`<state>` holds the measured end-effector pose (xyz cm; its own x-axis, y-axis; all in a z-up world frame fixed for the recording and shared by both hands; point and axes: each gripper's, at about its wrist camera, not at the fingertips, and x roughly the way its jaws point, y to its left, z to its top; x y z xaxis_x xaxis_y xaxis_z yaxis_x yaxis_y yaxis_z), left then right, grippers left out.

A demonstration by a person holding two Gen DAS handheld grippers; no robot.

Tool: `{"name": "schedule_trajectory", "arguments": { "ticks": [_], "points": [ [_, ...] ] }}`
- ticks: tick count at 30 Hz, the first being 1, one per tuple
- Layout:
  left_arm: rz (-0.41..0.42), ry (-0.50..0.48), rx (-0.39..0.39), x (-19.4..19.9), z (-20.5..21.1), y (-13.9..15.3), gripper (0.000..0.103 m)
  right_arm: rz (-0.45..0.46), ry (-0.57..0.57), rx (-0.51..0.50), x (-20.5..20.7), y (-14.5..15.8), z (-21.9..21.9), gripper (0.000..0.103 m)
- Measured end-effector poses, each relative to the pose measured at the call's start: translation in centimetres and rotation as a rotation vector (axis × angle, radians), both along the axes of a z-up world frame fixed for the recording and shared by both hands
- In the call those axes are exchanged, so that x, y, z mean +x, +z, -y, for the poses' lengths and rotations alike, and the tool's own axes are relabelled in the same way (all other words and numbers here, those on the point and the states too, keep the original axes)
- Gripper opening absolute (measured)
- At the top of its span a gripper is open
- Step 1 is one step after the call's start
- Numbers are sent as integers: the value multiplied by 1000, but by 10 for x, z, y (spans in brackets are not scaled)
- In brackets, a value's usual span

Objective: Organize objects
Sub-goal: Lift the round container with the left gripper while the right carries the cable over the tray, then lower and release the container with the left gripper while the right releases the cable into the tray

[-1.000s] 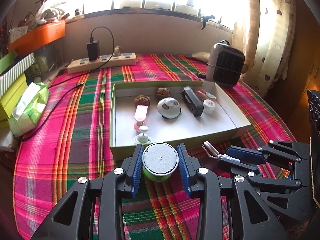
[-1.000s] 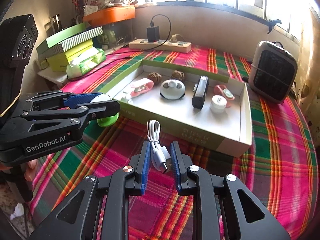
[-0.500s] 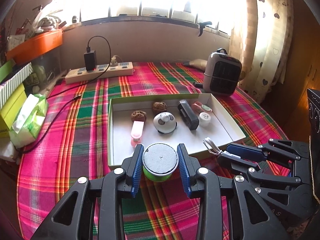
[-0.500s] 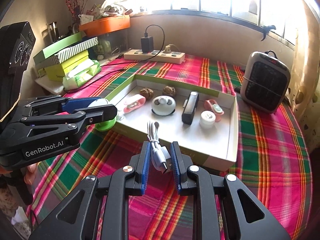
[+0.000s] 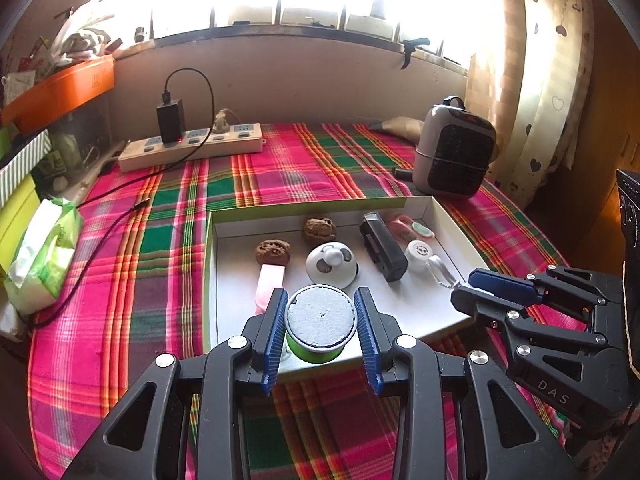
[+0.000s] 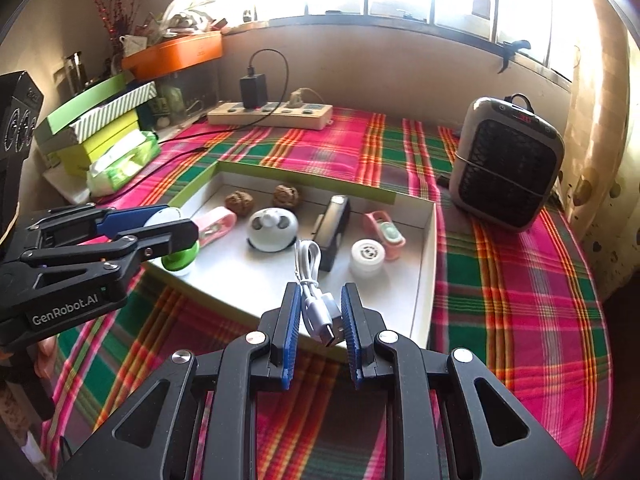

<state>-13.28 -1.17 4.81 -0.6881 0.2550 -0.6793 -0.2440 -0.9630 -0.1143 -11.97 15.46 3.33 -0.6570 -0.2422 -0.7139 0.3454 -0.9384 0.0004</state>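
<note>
Woven plaid tablecloth (image 5: 120, 264); smooth matt cardboard tray (image 5: 444, 216); glossy white plastic cable (image 6: 310, 276); green plastic pot (image 5: 316, 350) with rough grey top; ribbed blue gripper pads (image 6: 290, 332).

The left gripper (image 5: 320, 320) and right gripper (image 6: 320, 320) each hang level, fingers clamped on a load.

"GenRobot.AI" in white on the black body of the left gripper (image 6: 178, 240), "DAS" in pale letters on the black body of the right gripper (image 5: 464, 294), red digits on top of the heater (image 6: 507, 164), too small to read
</note>
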Motion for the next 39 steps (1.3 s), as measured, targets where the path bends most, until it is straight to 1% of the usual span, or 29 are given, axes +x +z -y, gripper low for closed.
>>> {"name": "schedule_trajectory", "arguments": {
  "ticks": [4, 20, 30, 34, 39],
  "points": [
    [7, -2, -7, -9, -2, -4, 32, 16, -1, 18, -11, -4, -4, 22],
    [48, 5, -18, -31, -9, -20, 32, 91, -7, 20, -35, -21, -12, 22],
    [67, 0, -29, -37, -13, -29, 32, 108, -11, 23, -44, -27, -13, 22],
    [86, 2, -21, -41, -13, -34, 32, 115, -14, 19, -48, -29, -14, 22],
    [85, -3, -20, -42, -14, -35, 32, 120, 1, 17, -48, -31, -13, 22]
  ]
}}
